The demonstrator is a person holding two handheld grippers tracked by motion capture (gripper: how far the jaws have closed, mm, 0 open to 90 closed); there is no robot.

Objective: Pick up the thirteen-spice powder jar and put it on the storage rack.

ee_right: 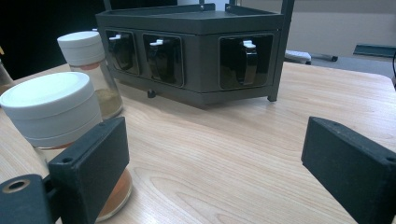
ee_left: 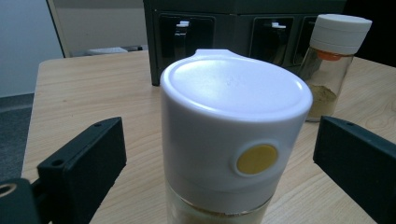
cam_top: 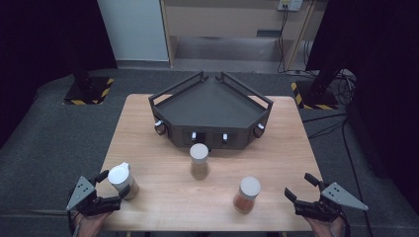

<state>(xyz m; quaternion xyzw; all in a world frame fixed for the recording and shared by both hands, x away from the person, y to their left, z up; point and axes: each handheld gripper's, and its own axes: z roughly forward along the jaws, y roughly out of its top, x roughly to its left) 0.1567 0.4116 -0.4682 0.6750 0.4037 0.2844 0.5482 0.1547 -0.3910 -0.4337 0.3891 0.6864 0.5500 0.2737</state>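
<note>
Three white-capped spice jars stand on the wooden table (cam_top: pixel 163 207). The left jar (cam_top: pixel 122 180) has a flip cap with a yellow dot (ee_left: pixel 233 107). It stands between the jaws of my left gripper (cam_top: pixel 112 187) (ee_left: pixel 219 158), which is open with a gap on each side. The middle jar (cam_top: pixel 199 160) (ee_left: pixel 334 60) (ee_right: pixel 88 60) holds tan powder. The right jar (cam_top: pixel 247 194) (ee_right: pixel 51 112) holds orange-red powder. My right gripper (cam_top: pixel 299 185) (ee_right: pixel 222 158) is open to the right of that jar, with bare table between its jaws.
A dark angled rack (cam_top: pixel 212 106) (ee_left: pixel 224 32) (ee_right: pixel 196 51) with small hooks in its front recesses sits at the back middle of the table. Grey carpet surrounds the table, with stand bases (cam_top: pixel 89 91) beyond it.
</note>
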